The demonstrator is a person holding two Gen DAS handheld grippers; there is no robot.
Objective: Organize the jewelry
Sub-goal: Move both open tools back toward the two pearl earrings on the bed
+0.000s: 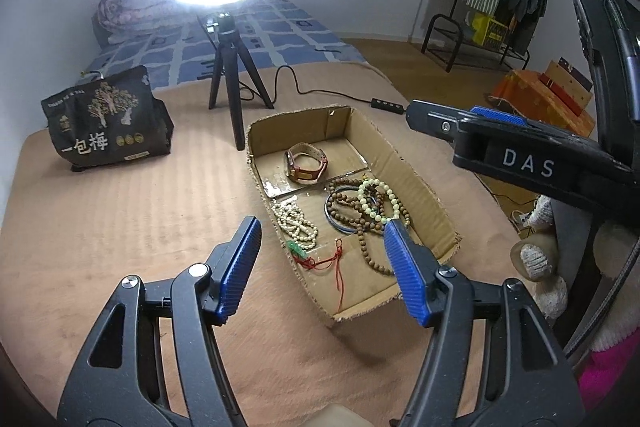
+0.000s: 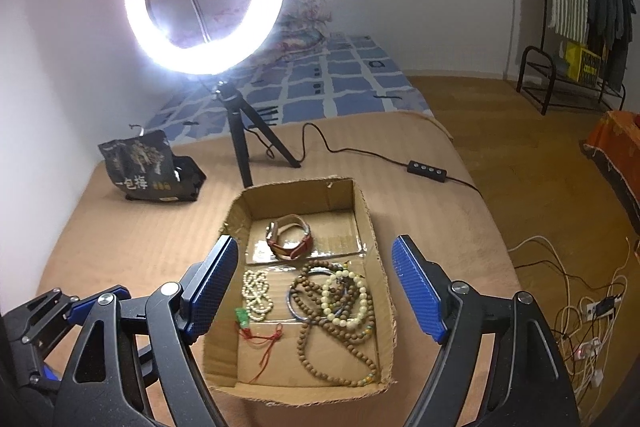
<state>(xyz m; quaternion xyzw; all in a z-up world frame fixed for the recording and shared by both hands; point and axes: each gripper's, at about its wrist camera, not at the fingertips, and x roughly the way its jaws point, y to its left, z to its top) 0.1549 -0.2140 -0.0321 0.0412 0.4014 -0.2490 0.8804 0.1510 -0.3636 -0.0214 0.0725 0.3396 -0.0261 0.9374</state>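
A shallow cardboard box [image 1: 416, 183] [image 2: 374, 227] lies on the tan blanket. Inside it are a watch [image 1: 306, 163] [image 2: 290, 237] with a red and cream strap, a long brown bead strand [image 1: 362, 231] [image 2: 312, 339], a pale green bead bracelet [image 1: 380, 199] [image 2: 346, 301], a white bead strand [image 1: 296, 227] [image 2: 256, 293] and a green pendant [image 1: 298, 251] [image 2: 242, 319] on red cord. My left gripper [image 1: 322, 267] hovers open over the box's near end, holding nothing. My right gripper [image 2: 318, 287] hangs open above the box, also holding nothing.
A lit ring light on a black tripod [image 1: 232, 83] [image 2: 244, 143] stands behind the box. Its cable switch [image 2: 426, 167] lies to the right. A black snack bag [image 1: 106, 119] [image 2: 148, 167] sits at the left. Floor cables [image 2: 580, 307] and a clothes rack [image 2: 576, 27] are at the right.
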